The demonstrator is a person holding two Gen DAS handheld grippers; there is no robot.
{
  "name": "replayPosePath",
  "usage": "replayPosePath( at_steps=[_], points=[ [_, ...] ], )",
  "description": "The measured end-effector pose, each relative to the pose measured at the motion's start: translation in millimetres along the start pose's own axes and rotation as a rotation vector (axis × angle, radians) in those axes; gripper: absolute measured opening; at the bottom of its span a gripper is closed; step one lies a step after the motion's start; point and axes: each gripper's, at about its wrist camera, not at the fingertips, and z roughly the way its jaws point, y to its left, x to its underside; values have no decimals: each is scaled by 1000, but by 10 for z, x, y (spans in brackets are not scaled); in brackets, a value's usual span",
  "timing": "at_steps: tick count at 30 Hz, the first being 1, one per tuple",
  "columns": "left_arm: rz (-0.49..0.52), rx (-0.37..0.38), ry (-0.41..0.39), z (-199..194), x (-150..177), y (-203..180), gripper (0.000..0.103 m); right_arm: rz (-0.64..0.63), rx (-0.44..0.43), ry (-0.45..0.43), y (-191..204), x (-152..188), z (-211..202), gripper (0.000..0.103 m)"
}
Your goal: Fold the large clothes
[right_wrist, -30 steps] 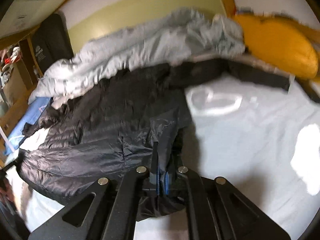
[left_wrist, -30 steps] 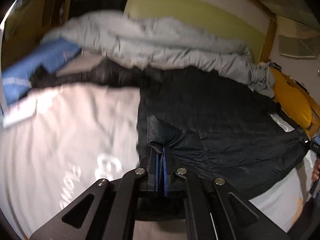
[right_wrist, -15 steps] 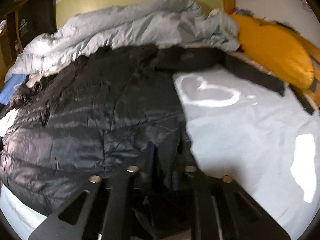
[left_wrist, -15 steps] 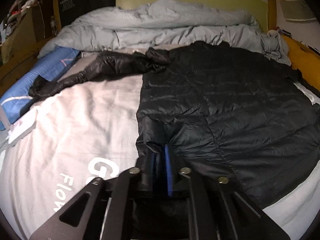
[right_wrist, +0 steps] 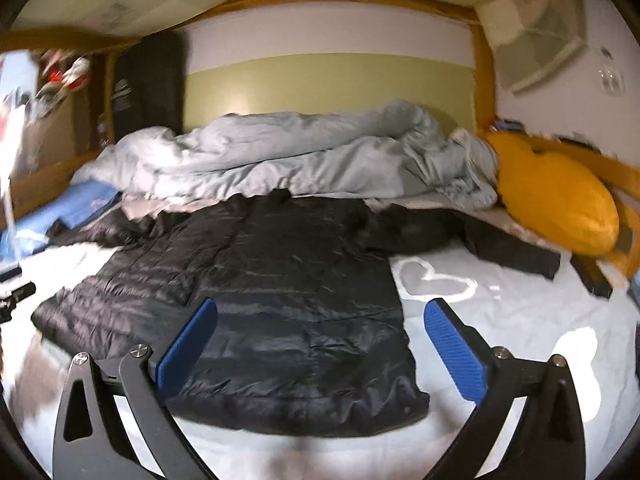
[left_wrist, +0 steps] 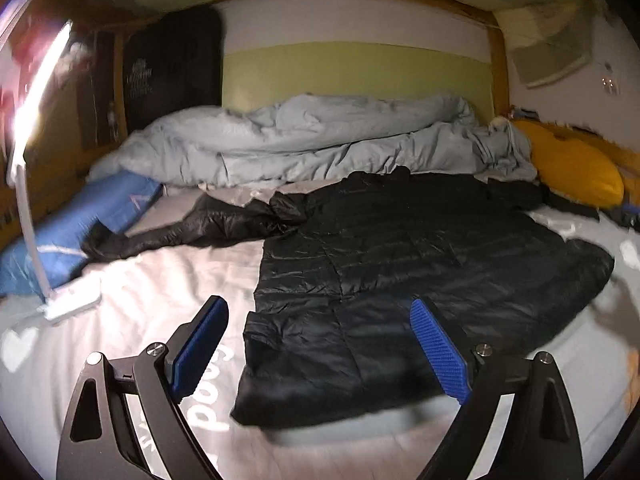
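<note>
A black quilted down jacket (left_wrist: 400, 272) lies spread flat on the white bed sheet (left_wrist: 132, 312), hem nearest me. One sleeve (left_wrist: 180, 232) stretches out to the left; the other sleeve (right_wrist: 460, 232) lies out to the right. My left gripper (left_wrist: 320, 344) is open and empty, raised above the jacket's near left hem corner. My right gripper (right_wrist: 320, 344) is open and empty, above the near right hem corner of the jacket (right_wrist: 280, 300).
A crumpled grey duvet (left_wrist: 320, 144) lies along the back of the bed. A blue pillow (left_wrist: 72, 224) and a white lamp (left_wrist: 32, 184) are at the left. A yellow cushion (right_wrist: 560, 200) and dark items (right_wrist: 592, 276) are at the right.
Both grippers were shut on the jacket's hem corners; both have let go, opened wide and pulled back and up. The jacket now lies flat on the sheet.
</note>
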Motion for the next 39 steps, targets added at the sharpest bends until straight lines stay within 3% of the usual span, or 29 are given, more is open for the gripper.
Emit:
replayPosePath(
  at_steps=[2, 4, 9, 13, 17, 22, 28, 39],
  points=[
    [19, -43, -18, -90, 25, -126, 94, -14, -9, 3, 79, 56, -27, 102],
    [36, 2, -25, -131, 40, -233, 94, 0, -28, 31, 117, 141, -26, 102],
    [56, 27, -43, -136, 60, -397, 94, -7, -63, 67, 230, 215, -2, 102],
    [14, 87, -11, -87, 91, -389, 94, -4, -50, 60, 258, 238, -2, 103],
    [42, 99, 8, -85, 116, -388, 94, 6, -88, 124, 294, 290, 74, 102],
    [68, 158, 84, 28, 166, -493, 94, -42, -63, 145, 398, 348, 109, 103],
    [261, 87, 113, 152, 368, -817, 94, -55, -51, 193, 447, 418, 153, 103],
    [299, 61, 160, 338, 526, -972, 94, -167, -117, 233, 742, 546, 158, 102]
  ],
)
